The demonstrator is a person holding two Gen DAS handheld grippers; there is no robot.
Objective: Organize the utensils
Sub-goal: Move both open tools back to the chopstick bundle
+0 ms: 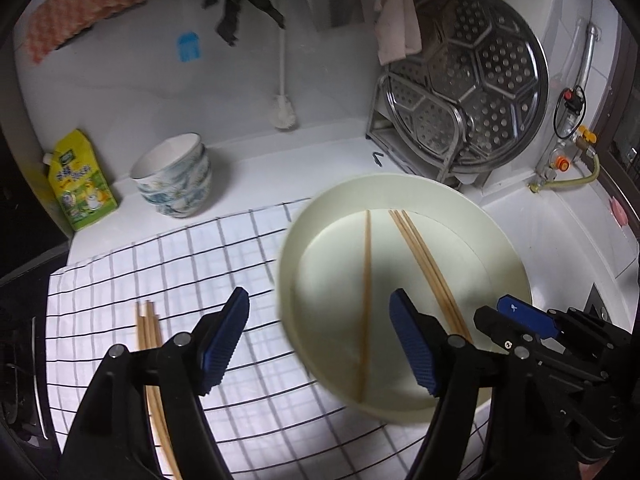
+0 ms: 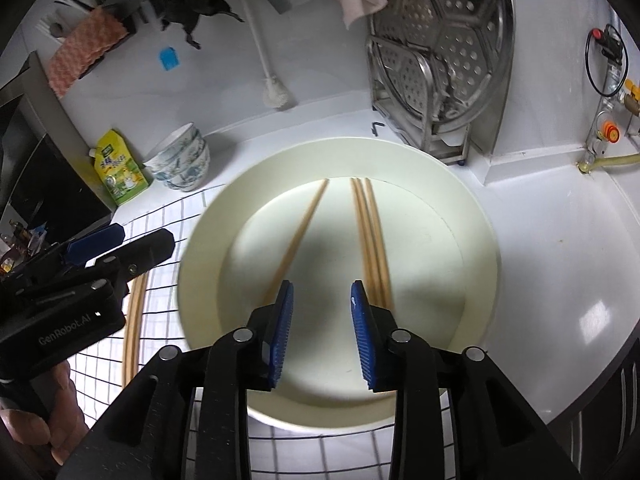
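A cream round dish (image 1: 496, 248) (image 2: 460, 216) sits half on the checked cloth (image 1: 160, 264) and holds several wooden chopsticks: one lone stick (image 1: 366, 280) (image 2: 304, 224) and a close bundle (image 1: 420, 256) (image 2: 370, 232). More chopsticks (image 1: 148, 332) (image 2: 134, 320) lie on the cloth to the dish's left. My left gripper (image 1: 320, 300) hovers open over the dish's left rim, nothing between its pads. Above the dish's near side, my right gripper (image 2: 322, 292) is open and holds nothing. Each gripper also shows in the other's view: right gripper (image 1: 520, 316), left gripper (image 2: 120, 248).
A stack of patterned bowls (image 1: 176, 176) and a yellow pouch (image 1: 80, 180) stand at the back left. A perforated steel steamer tray in a rack (image 1: 468, 92) leans at the back right, beside a gas valve and hose (image 1: 568, 168). A white brush (image 1: 284, 112) hangs against the wall.
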